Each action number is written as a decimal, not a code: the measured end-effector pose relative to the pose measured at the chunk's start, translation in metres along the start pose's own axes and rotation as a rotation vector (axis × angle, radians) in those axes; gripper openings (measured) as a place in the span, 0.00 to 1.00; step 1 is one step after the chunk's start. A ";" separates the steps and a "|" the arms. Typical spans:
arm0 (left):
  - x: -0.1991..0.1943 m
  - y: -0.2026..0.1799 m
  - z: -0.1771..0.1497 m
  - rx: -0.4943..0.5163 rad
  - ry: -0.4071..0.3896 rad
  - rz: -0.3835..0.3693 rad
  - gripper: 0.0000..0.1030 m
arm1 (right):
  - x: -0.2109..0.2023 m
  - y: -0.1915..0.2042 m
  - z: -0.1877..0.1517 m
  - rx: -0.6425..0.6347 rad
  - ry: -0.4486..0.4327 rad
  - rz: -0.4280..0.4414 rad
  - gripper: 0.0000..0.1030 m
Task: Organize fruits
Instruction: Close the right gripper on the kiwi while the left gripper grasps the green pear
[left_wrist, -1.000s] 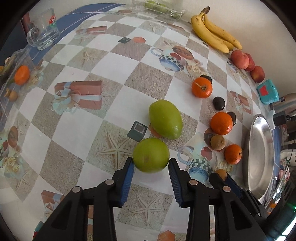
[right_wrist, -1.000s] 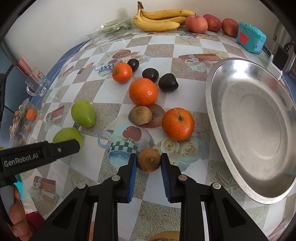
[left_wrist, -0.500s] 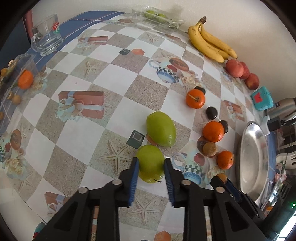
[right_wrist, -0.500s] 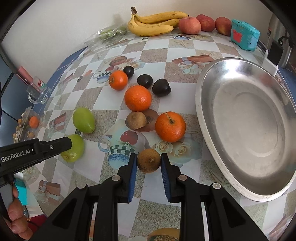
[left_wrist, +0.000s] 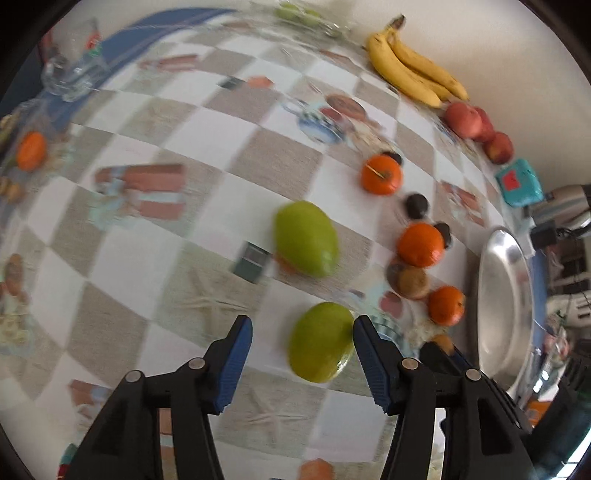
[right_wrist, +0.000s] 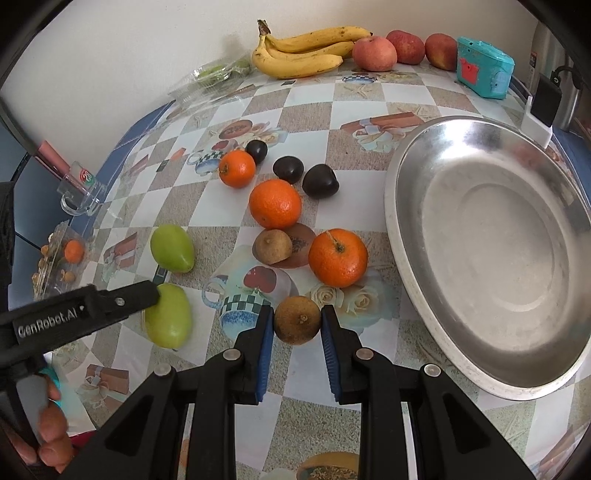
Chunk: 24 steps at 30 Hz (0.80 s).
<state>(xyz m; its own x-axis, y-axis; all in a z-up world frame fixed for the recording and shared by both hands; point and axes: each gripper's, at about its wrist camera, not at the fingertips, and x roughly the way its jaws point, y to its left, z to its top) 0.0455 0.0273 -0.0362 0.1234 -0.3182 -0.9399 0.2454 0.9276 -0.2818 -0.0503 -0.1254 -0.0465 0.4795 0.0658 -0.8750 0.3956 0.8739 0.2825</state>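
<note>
Brown fruit (right_wrist: 296, 319) clamped: right view.

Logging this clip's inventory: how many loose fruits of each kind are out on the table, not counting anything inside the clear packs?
Bananas: 3
Red apples: 3
Oranges: 3
Dark plums: 3
Green fruits: 2
Brown fruits: 2
Total: 16

Both grippers are black plastic: the left gripper (left_wrist: 302, 360) and right gripper (right_wrist: 297, 349) have ribbed blue pads (right_wrist: 264, 354), silver screws (right_wrist: 231, 355) behind them, white "GenRobot.AI" lettering (right_wrist: 48, 320) along one side.
</note>
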 end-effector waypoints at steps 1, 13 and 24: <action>0.003 -0.002 -0.001 0.006 0.011 -0.011 0.59 | 0.000 0.000 0.000 0.002 0.000 -0.001 0.26; 0.010 -0.016 -0.005 0.026 0.052 -0.067 0.43 | 0.001 -0.003 -0.002 0.018 0.014 0.001 0.26; -0.007 -0.007 -0.003 -0.009 0.002 -0.107 0.43 | -0.004 -0.005 -0.001 0.021 -0.002 0.019 0.26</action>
<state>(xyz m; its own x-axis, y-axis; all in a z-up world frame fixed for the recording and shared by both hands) 0.0397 0.0237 -0.0285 0.0947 -0.4152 -0.9048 0.2481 0.8901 -0.3824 -0.0551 -0.1290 -0.0445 0.4889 0.0810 -0.8686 0.4032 0.8620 0.3073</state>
